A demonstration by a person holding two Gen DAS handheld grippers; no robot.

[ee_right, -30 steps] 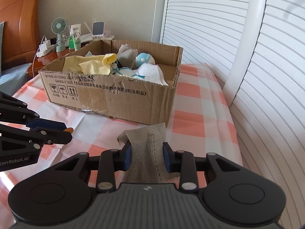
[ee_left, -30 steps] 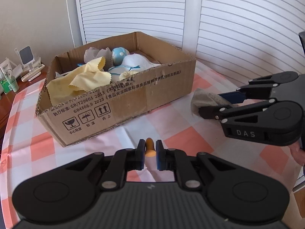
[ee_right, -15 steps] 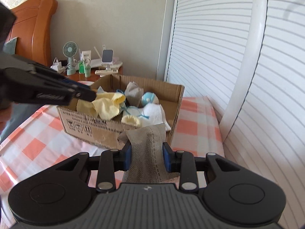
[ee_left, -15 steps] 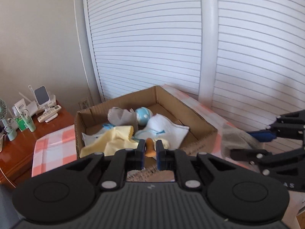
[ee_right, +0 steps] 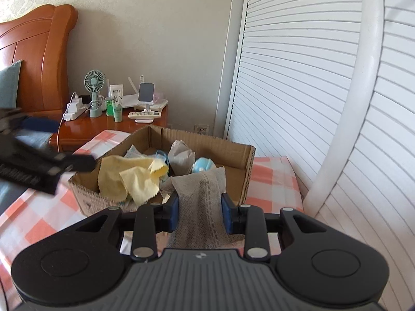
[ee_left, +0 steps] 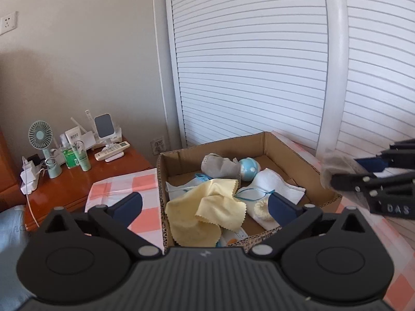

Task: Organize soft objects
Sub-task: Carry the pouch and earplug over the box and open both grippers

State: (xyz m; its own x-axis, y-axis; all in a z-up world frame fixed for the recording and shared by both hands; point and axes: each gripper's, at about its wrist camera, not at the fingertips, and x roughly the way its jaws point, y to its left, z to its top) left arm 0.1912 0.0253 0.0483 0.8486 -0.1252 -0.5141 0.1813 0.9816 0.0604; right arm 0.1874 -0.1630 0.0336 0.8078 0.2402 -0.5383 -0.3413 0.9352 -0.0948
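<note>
Grey cloth (ee_right: 201, 207) sits pinched between the narrowly set jaws of the right gripper (ee_right: 199, 213), hanging just at the near rim of the cardboard box (ee_right: 247, 155), which stands on the checked surface (ee_right: 272, 181). The left gripper (ee_left: 205, 206) hovers over the box; its jaws have just been opening and now stand spread wide with nothing between them.

To finish this step well, I judge the right gripper should carry the cloth further in over the box, past the rim, before letting go, so no corner drapes over the wall. A good target looks like the bare floor near the white cloth (ee_left: 272, 184), clear of the yellow cloth (ee_left: 207, 207) and the blue ball (ee_left: 249, 168). The left gripper should lift away so the two do not collide.
</note>
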